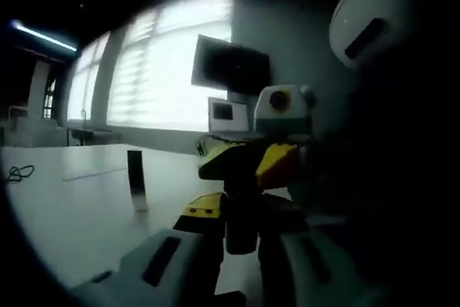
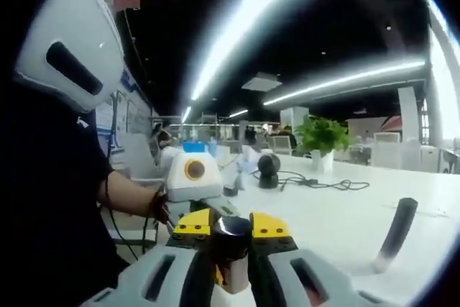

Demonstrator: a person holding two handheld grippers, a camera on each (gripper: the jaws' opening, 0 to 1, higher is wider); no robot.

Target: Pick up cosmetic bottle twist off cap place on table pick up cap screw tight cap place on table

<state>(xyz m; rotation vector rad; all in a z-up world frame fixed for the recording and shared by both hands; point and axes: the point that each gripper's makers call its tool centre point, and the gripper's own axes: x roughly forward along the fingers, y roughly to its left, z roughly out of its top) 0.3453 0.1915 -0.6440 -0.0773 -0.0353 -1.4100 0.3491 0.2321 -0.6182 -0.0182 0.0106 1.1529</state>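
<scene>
Your left gripper point(image 2: 230, 239) holds the bottle point(image 2: 231, 282) by its body, yellow jaws closed on it. In the right gripper view the bottle rises pale from between your right jaws at the bottom, with the dark cap point(image 2: 231, 234) on top, framed by the left gripper's yellow tips.

Your right gripper point(image 1: 241, 159) shows in the left gripper view from the right, yellow jaws clamped around the dark cap point(image 1: 241, 231) end of the bottle. Bottle is up in the air between both grippers, off the desk point(image 1: 79, 206). Whether the cap is seated or already loose, you cannot tell; it's too dark there.

A dark upright tube point(image 1: 136, 177) stands alone on the desk, well apart from the grippers; in the right gripper view the same tube point(image 2: 394, 235) sits leaning toward the right side of the desk point(image 2: 338, 221).

Farther back on the desk: a black cable point(image 2: 316, 182), a small round dark device point(image 2: 269, 169), a potted plant point(image 2: 322, 138). Behind in the left gripper view, a monitor point(image 1: 230, 66) against bright blinds point(image 1: 154, 70).
</scene>
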